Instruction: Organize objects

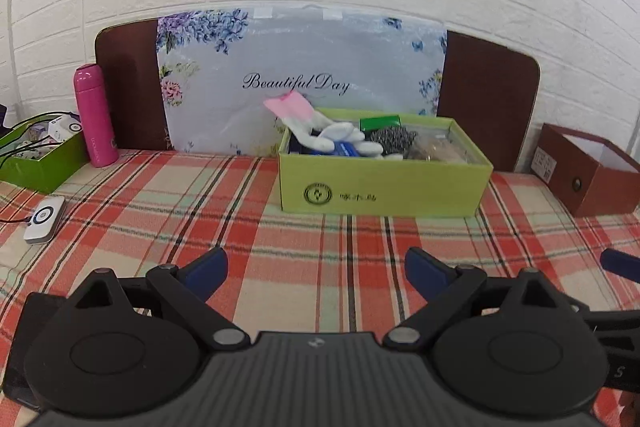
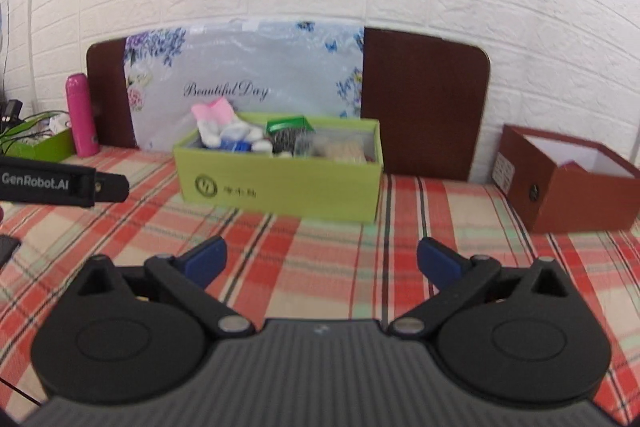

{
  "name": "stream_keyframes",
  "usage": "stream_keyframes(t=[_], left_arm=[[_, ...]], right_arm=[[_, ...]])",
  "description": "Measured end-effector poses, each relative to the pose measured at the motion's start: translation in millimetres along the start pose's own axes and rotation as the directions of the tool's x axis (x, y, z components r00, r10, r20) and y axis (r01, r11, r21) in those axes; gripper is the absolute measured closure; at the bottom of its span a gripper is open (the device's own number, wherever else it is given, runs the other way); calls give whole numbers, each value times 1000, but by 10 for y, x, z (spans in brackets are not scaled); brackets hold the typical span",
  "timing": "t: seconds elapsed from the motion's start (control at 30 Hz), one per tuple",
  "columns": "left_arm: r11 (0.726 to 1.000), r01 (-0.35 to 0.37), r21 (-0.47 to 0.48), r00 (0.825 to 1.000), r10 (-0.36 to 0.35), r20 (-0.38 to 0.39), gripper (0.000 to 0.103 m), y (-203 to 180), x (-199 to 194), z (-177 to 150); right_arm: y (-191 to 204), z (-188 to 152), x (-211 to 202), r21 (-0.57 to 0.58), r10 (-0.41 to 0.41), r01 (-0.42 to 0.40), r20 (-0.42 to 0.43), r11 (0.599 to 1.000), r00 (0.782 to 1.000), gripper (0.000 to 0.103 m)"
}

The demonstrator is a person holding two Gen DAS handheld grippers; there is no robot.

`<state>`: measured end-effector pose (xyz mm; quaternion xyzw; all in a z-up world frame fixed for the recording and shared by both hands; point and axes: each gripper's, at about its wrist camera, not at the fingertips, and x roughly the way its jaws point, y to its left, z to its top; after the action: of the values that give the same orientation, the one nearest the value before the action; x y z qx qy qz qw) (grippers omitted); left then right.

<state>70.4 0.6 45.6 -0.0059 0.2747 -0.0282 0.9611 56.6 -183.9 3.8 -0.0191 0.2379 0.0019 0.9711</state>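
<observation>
The lime-green cardboard box of gloves and scourers sits on the plaid-clothed desk, well beyond the left gripper and right gripper, both fingers spread wide and empty.

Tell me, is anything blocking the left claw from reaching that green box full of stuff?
Nothing visible. Only bare plaid tablecloth lies between the open left claw and the green box.

Left gripper jaws wide, empty; right gripper likewise, alongside.
</observation>
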Motion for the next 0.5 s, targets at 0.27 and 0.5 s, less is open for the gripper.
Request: stream_keyframes(t=[0.27, 0.5], left_arm=[[999, -36, 37, 997, 39, -70, 5, -6, 53, -278], [998, -54, 17, 995, 56, -80, 5, 73, 145, -285]], right_arm=[[-22, -216, -79, 50, -64, 65, -25, 997, 998, 0], [6, -169, 57, 57, -79, 81, -26, 995, 997, 0]])
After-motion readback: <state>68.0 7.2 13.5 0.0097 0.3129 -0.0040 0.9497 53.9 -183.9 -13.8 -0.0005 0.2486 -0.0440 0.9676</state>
